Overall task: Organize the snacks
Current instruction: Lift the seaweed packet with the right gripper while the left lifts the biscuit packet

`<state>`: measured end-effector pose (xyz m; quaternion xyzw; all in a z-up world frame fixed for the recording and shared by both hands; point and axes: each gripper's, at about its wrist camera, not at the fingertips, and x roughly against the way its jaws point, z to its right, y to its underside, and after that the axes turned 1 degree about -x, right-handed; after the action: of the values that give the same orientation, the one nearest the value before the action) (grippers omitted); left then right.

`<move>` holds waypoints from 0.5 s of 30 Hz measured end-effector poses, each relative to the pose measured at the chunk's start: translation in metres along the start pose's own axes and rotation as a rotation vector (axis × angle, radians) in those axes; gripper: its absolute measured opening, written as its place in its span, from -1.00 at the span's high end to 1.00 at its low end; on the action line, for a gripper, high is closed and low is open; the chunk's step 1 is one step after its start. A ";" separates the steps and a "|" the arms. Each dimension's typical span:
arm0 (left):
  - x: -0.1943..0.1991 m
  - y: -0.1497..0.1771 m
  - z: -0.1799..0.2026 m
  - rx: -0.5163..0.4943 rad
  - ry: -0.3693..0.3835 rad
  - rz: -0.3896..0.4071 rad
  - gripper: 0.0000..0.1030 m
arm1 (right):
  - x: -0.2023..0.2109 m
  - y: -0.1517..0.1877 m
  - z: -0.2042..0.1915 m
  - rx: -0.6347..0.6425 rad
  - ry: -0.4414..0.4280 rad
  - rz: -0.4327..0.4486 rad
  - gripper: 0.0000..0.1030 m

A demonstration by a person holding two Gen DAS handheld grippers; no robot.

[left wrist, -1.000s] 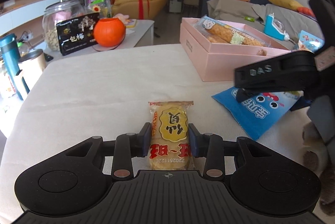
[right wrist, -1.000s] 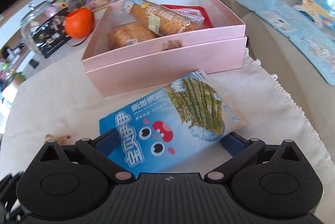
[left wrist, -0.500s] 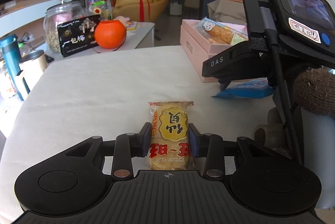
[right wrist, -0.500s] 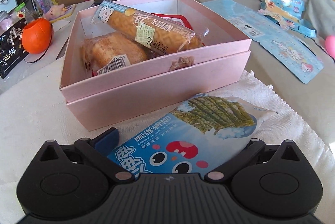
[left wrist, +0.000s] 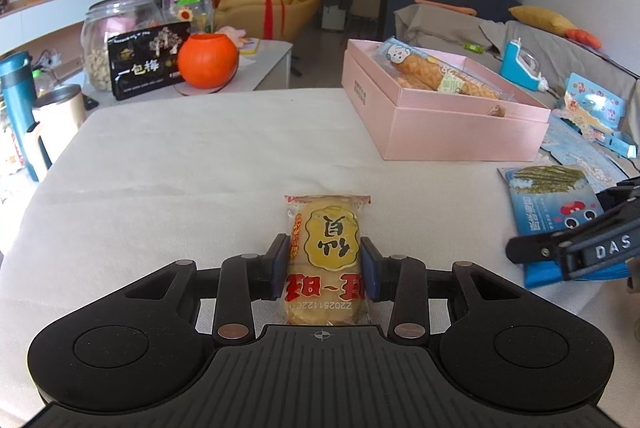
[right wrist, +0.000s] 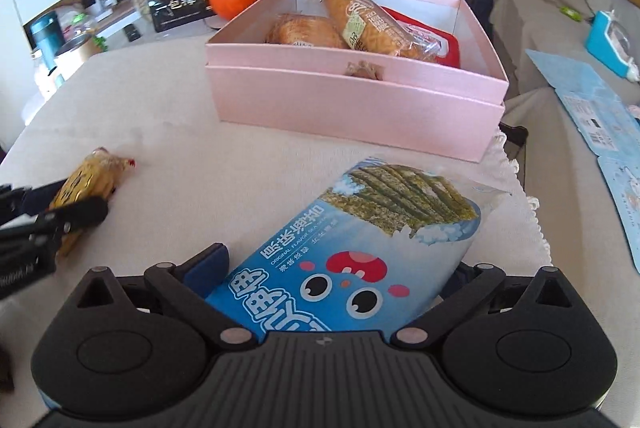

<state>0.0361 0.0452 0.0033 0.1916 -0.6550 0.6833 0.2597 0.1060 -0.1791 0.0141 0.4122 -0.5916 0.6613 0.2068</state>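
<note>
My left gripper (left wrist: 325, 264) is shut on a yellow rice-cracker packet (left wrist: 326, 256) that rests low over the white tablecloth. My right gripper (right wrist: 340, 276) is shut on a blue seaweed-snack bag (right wrist: 360, 248), held just above the cloth; the bag also shows in the left wrist view (left wrist: 552, 200), to the right of the packet. The open pink box (right wrist: 356, 100) stands beyond both and holds a long wrapped roll (right wrist: 368, 20), a bun (right wrist: 304, 32) and a red packet (right wrist: 436, 36). The left gripper and its packet (right wrist: 86, 184) show at the left edge of the right wrist view.
An orange pumpkin pot (left wrist: 207, 60), a black snack bag (left wrist: 148, 64) and a glass jar (left wrist: 108, 28) stand on a side table behind. A teal flask (left wrist: 16, 100) and a cream mug (left wrist: 56, 120) are at the left. A sofa with blue packaging (right wrist: 592, 108) lies right.
My right gripper has swung back from the box to the right side of the table, still holding the blue bag. My left gripper and its packet have not moved.
</note>
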 end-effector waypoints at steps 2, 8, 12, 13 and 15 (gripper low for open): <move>0.002 0.001 0.001 0.017 0.015 0.001 0.20 | 0.008 0.009 0.011 0.032 -0.022 0.009 -0.99; 0.001 0.002 0.006 0.003 0.004 0.006 0.20 | 0.021 0.023 0.027 0.023 -0.021 0.020 -0.99; 0.001 0.004 0.008 -0.003 0.000 0.010 0.20 | 0.014 0.013 0.024 -0.086 0.042 -0.008 -1.00; 0.001 0.004 0.008 -0.002 0.001 0.010 0.20 | 0.011 0.009 0.023 -0.109 0.056 -0.007 -1.00; 0.002 0.004 0.008 -0.003 0.001 0.010 0.20 | 0.001 -0.001 0.020 -0.118 0.091 -0.008 -1.00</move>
<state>0.0317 0.0376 0.0014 0.1877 -0.6568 0.6838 0.2567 0.1120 -0.1980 0.0144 0.3710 -0.6179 0.6425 0.2603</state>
